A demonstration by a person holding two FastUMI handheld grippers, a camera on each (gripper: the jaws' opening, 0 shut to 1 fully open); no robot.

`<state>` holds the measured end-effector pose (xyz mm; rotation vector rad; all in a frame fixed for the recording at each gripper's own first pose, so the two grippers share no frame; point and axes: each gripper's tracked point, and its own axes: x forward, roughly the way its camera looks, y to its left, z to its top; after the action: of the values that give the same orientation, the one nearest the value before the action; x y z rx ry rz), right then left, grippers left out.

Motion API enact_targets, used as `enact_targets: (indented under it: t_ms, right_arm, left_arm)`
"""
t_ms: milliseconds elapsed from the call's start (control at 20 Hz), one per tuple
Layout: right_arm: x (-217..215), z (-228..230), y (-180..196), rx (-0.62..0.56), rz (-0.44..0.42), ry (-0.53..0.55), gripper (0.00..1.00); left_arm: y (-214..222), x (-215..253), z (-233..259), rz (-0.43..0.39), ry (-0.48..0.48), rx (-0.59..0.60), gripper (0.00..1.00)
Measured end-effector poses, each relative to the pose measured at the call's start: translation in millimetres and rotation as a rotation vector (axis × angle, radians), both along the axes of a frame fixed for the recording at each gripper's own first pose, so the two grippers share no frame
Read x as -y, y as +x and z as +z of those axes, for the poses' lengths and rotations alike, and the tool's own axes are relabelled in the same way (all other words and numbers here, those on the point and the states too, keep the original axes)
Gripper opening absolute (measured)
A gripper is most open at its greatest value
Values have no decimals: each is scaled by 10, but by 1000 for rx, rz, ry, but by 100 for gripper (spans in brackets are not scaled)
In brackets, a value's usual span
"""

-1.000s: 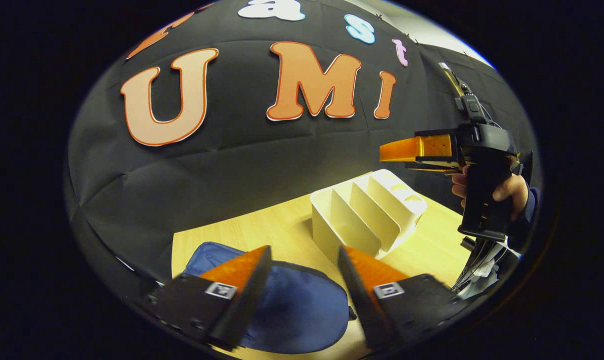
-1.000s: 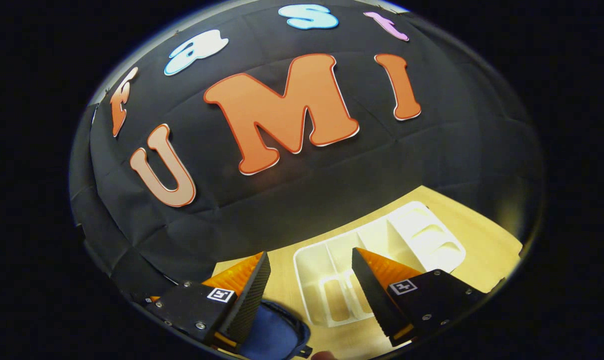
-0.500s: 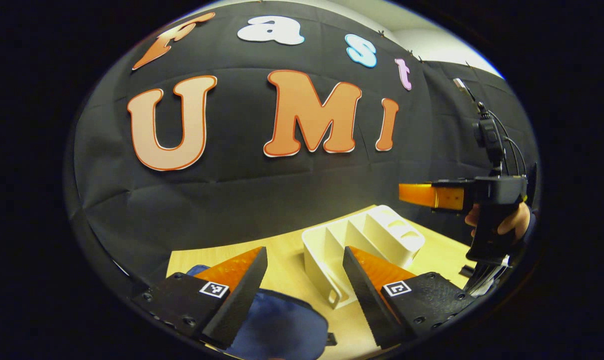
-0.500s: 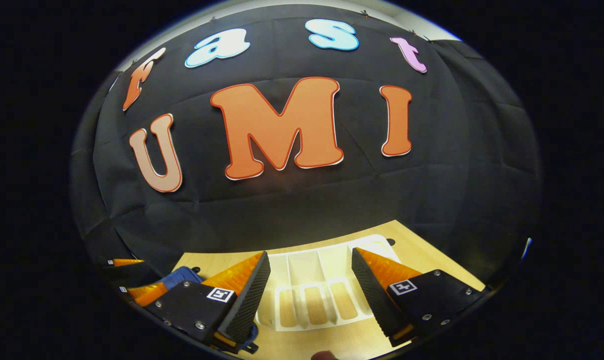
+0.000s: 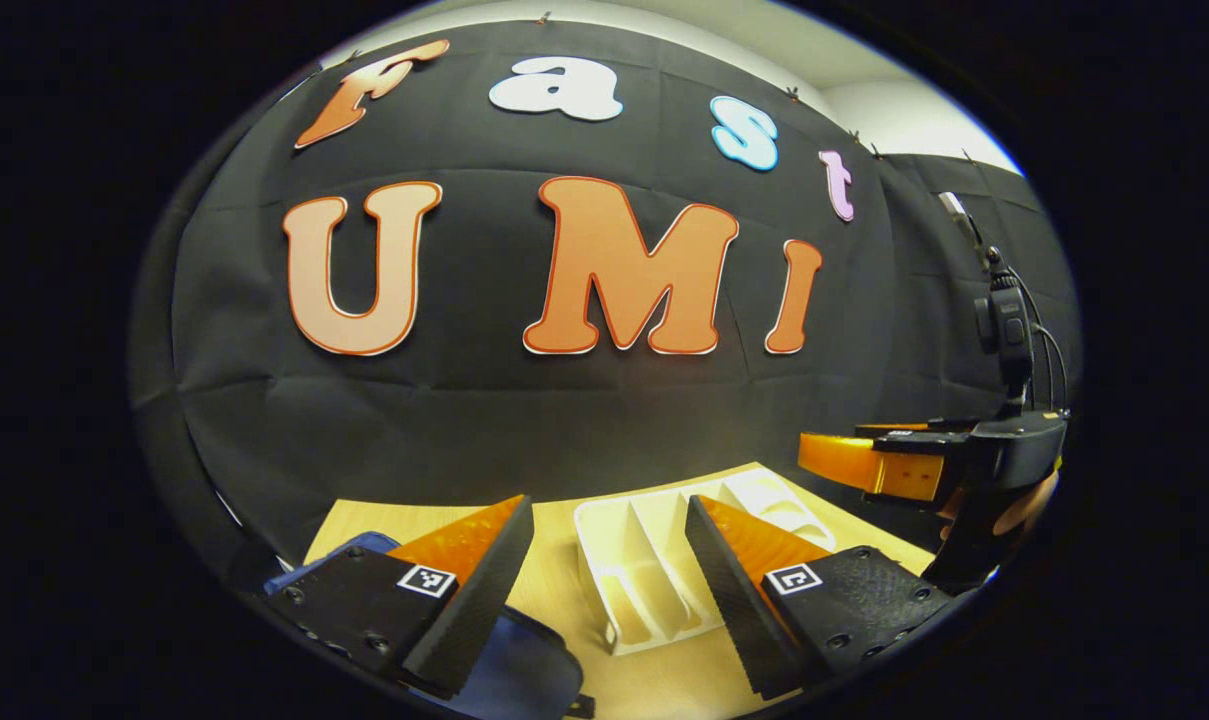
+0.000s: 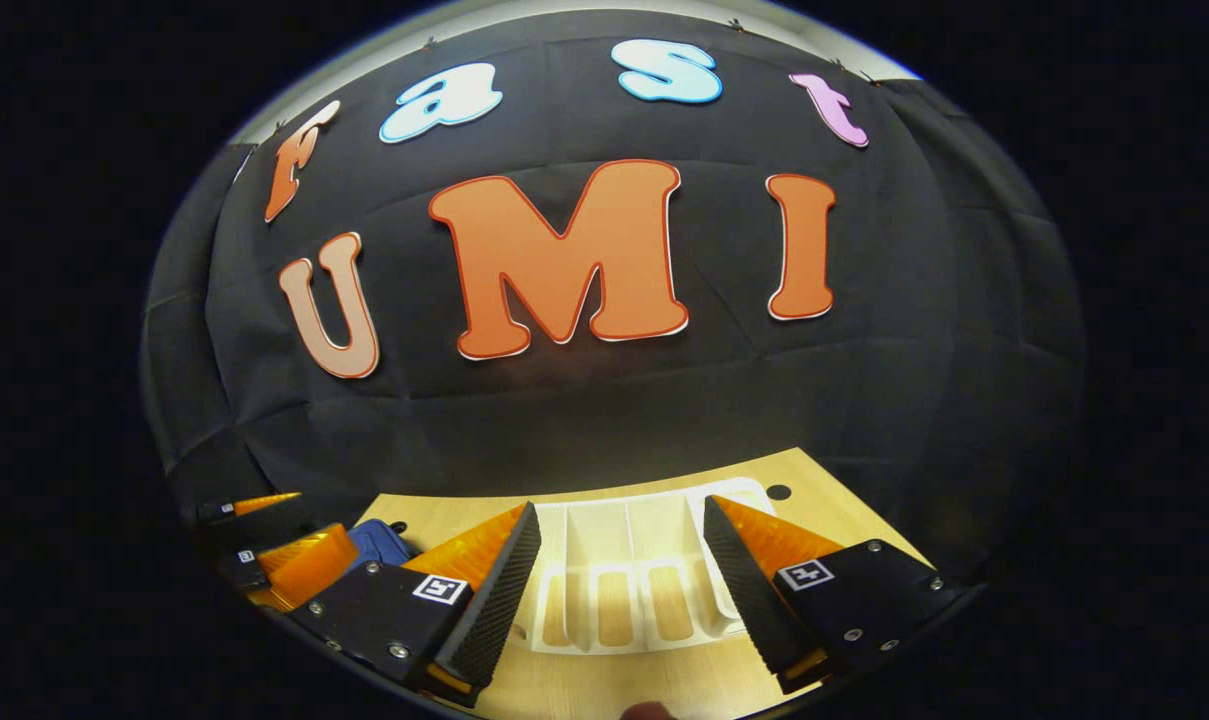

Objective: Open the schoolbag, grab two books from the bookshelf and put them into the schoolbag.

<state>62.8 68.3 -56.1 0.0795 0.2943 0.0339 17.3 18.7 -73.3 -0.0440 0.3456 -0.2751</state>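
The wooden bench (image 5: 664, 680) runs across the lower part of both views, below the black cloth wall. On it, the white bookshelf (image 5: 644, 560) sits at lower centre of the left gripper view, its dividers standing upright and its slots holding no books; in the right gripper view the bookshelf (image 6: 624, 570) lies at bottom centre, between the fingers. The blue schoolbag (image 5: 524, 670) lies at the lower left of the left gripper view, partly hidden behind the near finger, just beside the bookshelf; a corner of the schoolbag (image 6: 376, 542) shows at lower left of the right gripper view.

The left claw (image 5: 609, 510) is released, its fingers spread wide and grasping nothing. The right claw (image 6: 621, 515) is likewise released and empty. At the right edge of the left gripper view the right claw (image 5: 854, 462) hangs above the bench, gripped by a hand (image 5: 1024, 505).
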Motion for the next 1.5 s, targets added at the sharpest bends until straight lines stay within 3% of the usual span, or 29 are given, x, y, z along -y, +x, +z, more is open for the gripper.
enact_targets:
  t_ms: [250, 350, 650, 850, 1050, 1150, 1200, 1500]
  right_arm:
    - [15, 175, -92, 78, 22, -30, 100]
    - [32, 276, -138, 125, 25, -40, 97]
    - [131, 630, -255, 286, 14, -99, 96]
    - [86, 688, -298, 331, 45, -87, 96]
    - [97, 725, -378, 372, 65, -182, 96]
    - [41, 742, -419, 376, 81, -176, 100]
    - [39, 736, -427, 377, 86, -175, 96]
    - [88, 729, -499, 371, 89, -153, 97]
  left_arm:
    - [16, 30, 121, 70, -20, 50, 97]
    - [32, 48, 204, 85, -22, 87, 96]
    - [-11, 191, 458, 91, -20, 187, 95]
    - [-58, 219, 606, 96, 6, 245, 96]
    - [-84, 184, 635, 107, 37, 255, 95]
    - [-86, 210, 648, 97, 35, 244, 95]
    - [-81, 218, 629, 99, 33, 239, 96]
    - [-211, 309, 580, 81, 39, 240, 95]
